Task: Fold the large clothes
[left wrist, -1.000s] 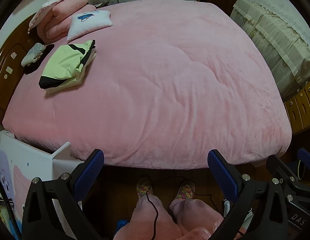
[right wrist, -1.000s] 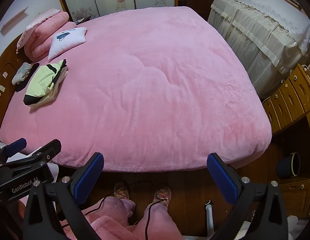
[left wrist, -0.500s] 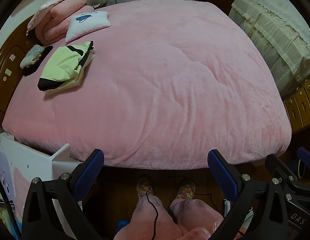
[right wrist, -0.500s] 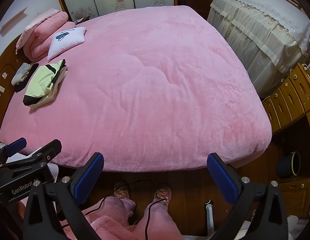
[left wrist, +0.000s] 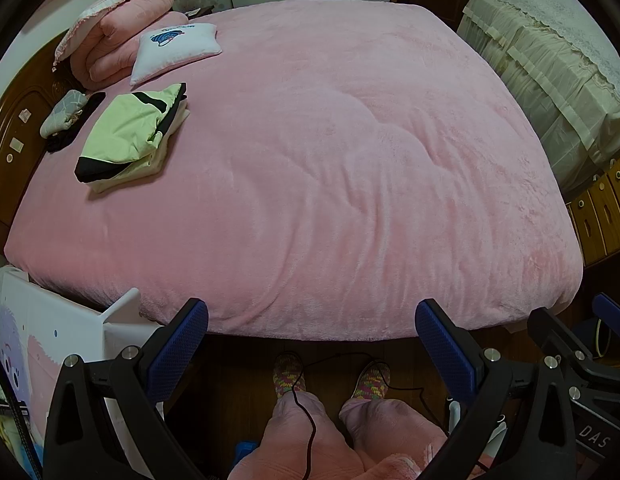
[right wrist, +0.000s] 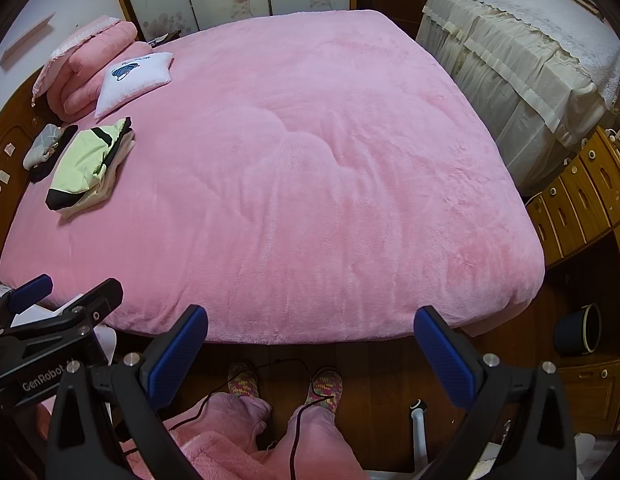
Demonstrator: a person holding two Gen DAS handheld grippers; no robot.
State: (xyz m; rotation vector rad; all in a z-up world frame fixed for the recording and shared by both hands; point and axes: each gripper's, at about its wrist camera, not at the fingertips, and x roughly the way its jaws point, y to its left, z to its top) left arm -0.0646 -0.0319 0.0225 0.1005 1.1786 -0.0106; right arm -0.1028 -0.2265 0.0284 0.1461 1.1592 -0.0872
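A folded pile of clothes, pale green with black trim on top, lies on the far left of the pink bed; it also shows in the right wrist view. My left gripper is open and empty, held off the bed's near edge above the floor. My right gripper is open and empty, likewise off the near edge. Each gripper shows at the other view's edge. No unfolded garment is in view.
A white cushion, rolled pink bedding and small grey and black items lie near the wooden headboard at left. A covered sofa and wooden drawers stand right. My slippered feet are below.
Both views have shifted very slightly; the bed sits a touch lower in frame. Both grippers stay open and empty.
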